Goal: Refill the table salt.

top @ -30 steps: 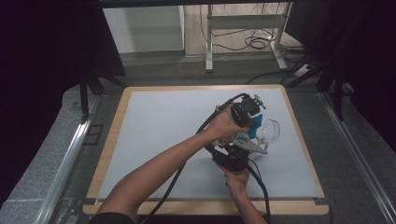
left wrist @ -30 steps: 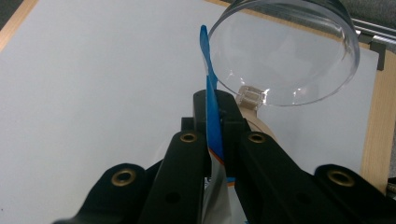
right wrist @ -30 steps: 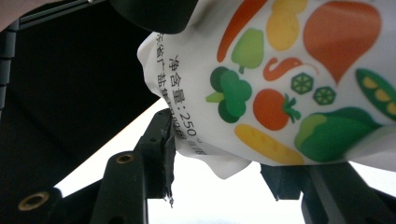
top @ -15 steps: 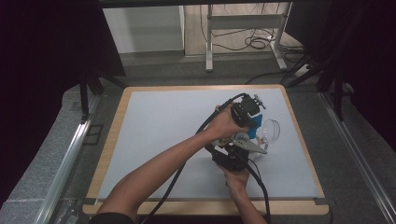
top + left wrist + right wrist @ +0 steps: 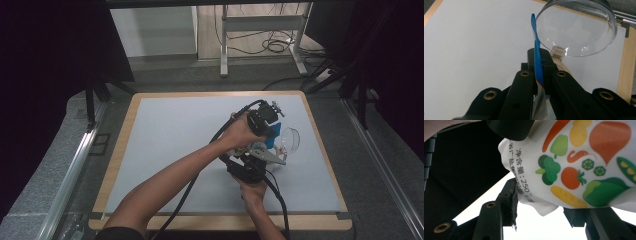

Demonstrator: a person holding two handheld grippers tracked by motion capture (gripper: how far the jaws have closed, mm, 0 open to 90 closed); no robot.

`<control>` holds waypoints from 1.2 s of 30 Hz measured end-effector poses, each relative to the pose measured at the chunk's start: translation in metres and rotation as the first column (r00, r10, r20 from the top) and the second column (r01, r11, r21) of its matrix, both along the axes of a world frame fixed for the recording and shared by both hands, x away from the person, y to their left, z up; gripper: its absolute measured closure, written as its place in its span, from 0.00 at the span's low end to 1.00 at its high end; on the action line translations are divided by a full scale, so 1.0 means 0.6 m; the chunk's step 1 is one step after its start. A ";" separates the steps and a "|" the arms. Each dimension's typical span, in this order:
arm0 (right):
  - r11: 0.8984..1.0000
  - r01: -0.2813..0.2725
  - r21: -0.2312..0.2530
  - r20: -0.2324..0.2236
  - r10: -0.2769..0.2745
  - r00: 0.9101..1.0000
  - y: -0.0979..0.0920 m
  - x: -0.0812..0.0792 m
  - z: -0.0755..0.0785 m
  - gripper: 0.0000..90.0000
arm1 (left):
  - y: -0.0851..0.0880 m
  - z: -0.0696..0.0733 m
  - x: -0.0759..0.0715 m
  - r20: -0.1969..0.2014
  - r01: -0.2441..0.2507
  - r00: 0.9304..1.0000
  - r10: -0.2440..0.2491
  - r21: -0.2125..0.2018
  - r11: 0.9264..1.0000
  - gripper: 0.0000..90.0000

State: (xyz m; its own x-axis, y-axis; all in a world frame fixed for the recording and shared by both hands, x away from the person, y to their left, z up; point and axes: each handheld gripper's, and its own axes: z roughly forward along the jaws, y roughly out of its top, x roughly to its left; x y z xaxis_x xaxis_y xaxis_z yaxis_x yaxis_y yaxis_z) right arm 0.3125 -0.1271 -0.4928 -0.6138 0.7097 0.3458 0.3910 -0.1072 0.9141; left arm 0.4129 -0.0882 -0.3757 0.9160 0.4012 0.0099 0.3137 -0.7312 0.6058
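1. One table [image 5: 165, 150] with a pale grey top and a wooden edge stands in the high view, and both of the person's forearms come in from the bottom toward its right half.
2. Two grippers are at work there, close together. The left gripper [image 5: 267, 119] is the farther one, and the right gripper [image 5: 248, 169] sits just nearer the person.
3. One printed pouch [image 5: 584, 162] is between them. It is white with a blue top edge and pictures of vegetables: a carrot, broccoli, a tomato and peas among them.
4. In the left gripper view, the left gripper [image 5: 539, 62] has its two jaws pressed together on the pouch's blue top edge [image 5: 537, 52], which stands up between them.
5. In the right gripper view, the right gripper [image 5: 541, 207] has its two jaws apart, one on each side of the pouch's lower end. Whether they press it I cannot tell.
6. One clear round bowl [image 5: 579, 27] lies on the table just beyond the pouch, tipped so that its opening faces the left gripper. In the high view the bowl [image 5: 290, 138] is near the table's right edge.
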 end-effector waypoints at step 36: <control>1.000 0.015 0.008 -0.011 -0.015 1.000 0.006 0.003 0.007 0.57 | -0.004 -0.001 0.002 0.002 0.010 1.000 -0.010 0.020 1.000 1.00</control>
State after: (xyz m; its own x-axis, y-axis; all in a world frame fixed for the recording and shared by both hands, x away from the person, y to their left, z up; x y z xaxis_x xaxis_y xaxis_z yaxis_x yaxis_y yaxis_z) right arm 0.3141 -0.1237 -0.4888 -0.5994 0.7161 0.3576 0.3989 -0.1201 0.9091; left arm 0.4142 -0.0904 -0.3765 0.9199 0.3916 0.0198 0.3048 -0.7460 0.5921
